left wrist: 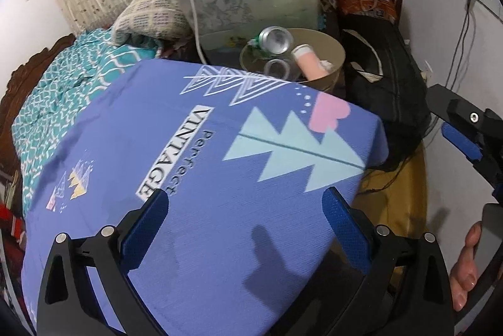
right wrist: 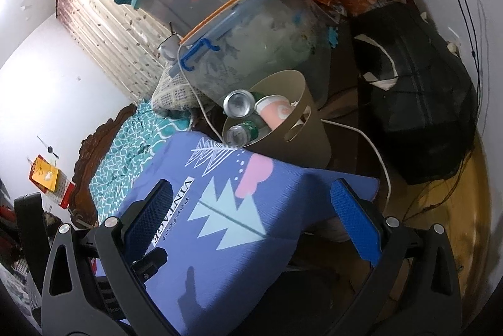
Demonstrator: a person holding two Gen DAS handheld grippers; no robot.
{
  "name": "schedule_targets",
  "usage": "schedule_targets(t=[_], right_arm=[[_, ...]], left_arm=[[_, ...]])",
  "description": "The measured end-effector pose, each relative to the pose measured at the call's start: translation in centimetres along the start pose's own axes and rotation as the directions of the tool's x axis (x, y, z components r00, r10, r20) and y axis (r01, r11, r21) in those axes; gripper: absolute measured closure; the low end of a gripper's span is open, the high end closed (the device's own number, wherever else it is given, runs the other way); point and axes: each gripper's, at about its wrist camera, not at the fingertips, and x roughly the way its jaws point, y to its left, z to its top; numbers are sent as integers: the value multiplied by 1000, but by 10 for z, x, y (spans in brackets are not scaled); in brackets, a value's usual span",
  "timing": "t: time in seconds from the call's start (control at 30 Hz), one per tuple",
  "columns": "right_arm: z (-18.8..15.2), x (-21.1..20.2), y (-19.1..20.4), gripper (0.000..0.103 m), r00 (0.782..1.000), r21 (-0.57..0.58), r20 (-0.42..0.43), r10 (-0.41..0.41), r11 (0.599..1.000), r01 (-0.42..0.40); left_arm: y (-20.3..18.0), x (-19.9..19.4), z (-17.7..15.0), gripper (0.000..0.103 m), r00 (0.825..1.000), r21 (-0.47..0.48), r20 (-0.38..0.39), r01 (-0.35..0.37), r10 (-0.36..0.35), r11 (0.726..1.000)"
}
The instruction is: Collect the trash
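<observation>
Plainly "Perfect VINTAGE" reads on the purple cloth (left wrist: 195,178); beyond it, the tan bin (right wrist: 301,128) holds two cans (right wrist: 237,103) and one pink tube (right wrist: 276,114). Both grippers' jaws gape wide, empty.

the purple cloth (left wrist: 201,178) is showing a matt, finely woven weave with flat printed shapes. at twelve o'clock a tan bin (left wrist: 330,53) is looking like smooth matt plastic — inside it a can (left wrist: 276,39) is gleaming as bare glossy metal. the storage box (left wrist: 251,2) at twelve o'clock is reading as cloudy, semi-gloss plastic. the gripper pads (left wrist: 146,229) are appearing rough, blue and dimpled — their arms matt black plastic.
</observation>
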Motion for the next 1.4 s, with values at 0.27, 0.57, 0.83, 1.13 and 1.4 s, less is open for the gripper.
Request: schedule_targets(t=[0.27,0.57,0.83,1.13,1.4], right_arm=[[3,5,-7,4,1000,15,-5,-4,1000,4],[5,5,5,4,1000,-11,-13,13,1000,-14],[3,2,19,4,1000,-47,-12,20,999,-20],[1,-1,31,4,1000,-75,-8,24,997,-25],[-3,-2,38,4,1000,-90,-12,27,996,-28]], left_arm=[[-8,8,5,9,999,8,-35,24,-24,1000],[-3,0,2,9,1000,-2,-12,4,-4,1000],[5,-9,-2,9,1000,-20,4,16,-16,1000],[11,-17,-6,9,999,-31,20,28,-27,999],[15,-21,-10,9,999,-42,28,31,-30,999]])
